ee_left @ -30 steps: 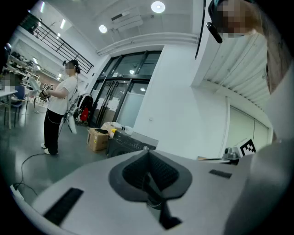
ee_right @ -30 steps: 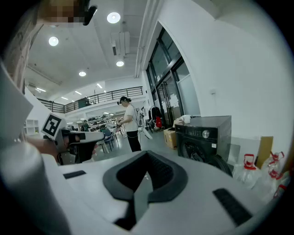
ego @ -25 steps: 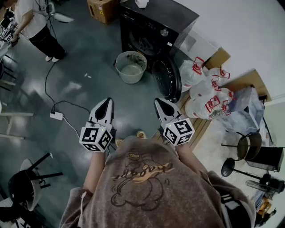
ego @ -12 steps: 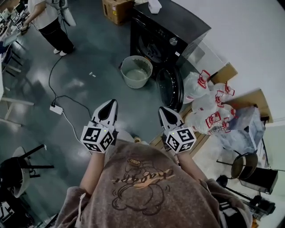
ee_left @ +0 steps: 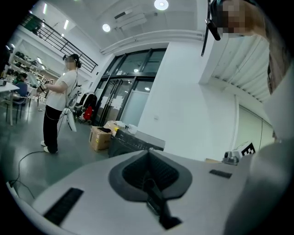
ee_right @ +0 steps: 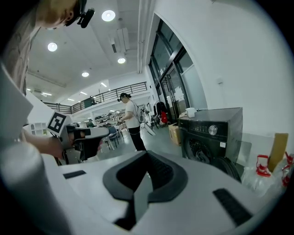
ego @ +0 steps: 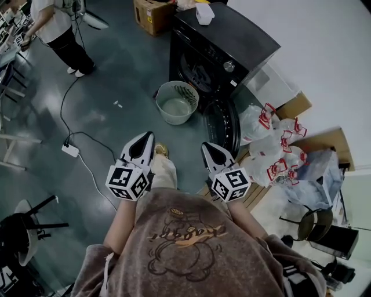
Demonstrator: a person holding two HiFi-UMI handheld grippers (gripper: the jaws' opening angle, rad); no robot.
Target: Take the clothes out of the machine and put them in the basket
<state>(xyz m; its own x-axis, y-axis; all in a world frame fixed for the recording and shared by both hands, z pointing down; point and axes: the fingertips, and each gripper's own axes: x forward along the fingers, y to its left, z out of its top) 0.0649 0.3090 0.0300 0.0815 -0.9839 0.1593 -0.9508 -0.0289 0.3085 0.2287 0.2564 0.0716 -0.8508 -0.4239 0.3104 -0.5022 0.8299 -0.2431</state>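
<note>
Open grey floor (ego: 127, 81), basket (ego: 188, 91) beside machine door (ego: 223, 125)

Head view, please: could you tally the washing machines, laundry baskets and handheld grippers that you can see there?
Black front-loading washing machine, door open: 1
Pale round slotted plastic basket: 1
White two-jaw grippers with marker cubes: 2 (left gripper, right gripper)
Total: 4

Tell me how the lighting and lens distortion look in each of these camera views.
Head view: dim overall, edges bowed by the wide lens, the black washing machine losing detail. Left gripper view: fisheye circle with black corners, ceiling lights blown out, the left tool nearby soft. Right gripper view: same fisheye, bright ceiling lights, washing machine fairly sharp.
</note>
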